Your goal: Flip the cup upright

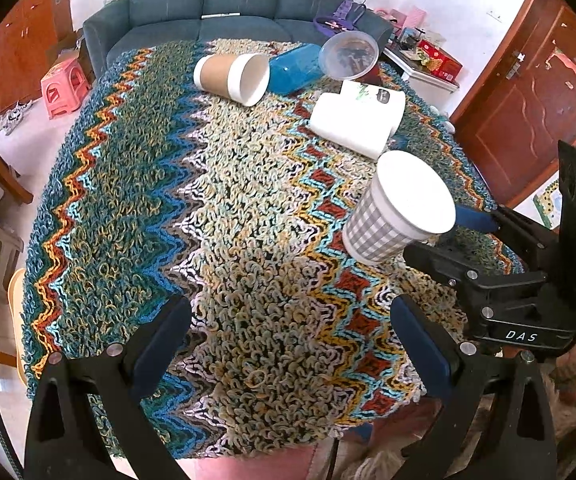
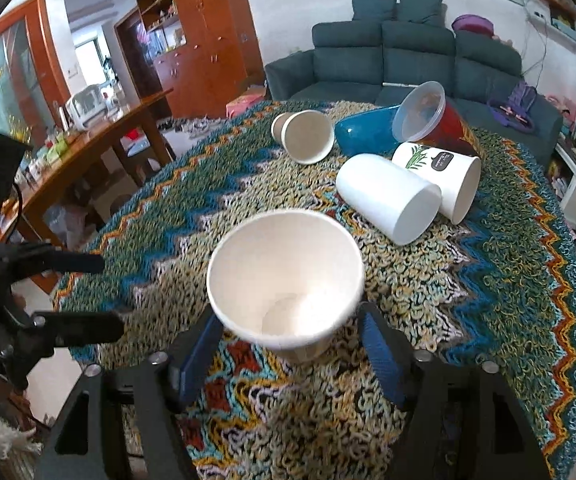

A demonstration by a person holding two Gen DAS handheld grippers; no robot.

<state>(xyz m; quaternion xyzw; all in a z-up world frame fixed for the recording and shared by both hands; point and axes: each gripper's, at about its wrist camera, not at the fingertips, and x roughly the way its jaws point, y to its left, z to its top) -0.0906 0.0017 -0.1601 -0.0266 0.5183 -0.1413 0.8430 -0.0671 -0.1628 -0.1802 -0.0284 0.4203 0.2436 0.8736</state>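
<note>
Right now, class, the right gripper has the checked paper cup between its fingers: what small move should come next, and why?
Probably lower the checked cup onto the woven cloth and open the right gripper. The cup is mouth-up but looks tilted and seems just clear of the cloth, with the blue pads beside its lower wall. The left gripper is open and holds nothing.

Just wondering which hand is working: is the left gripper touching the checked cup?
Apart. The left wrist view shows the left gripper open over the rug, with the checked cup well ahead and to its right, rug between them.
</note>
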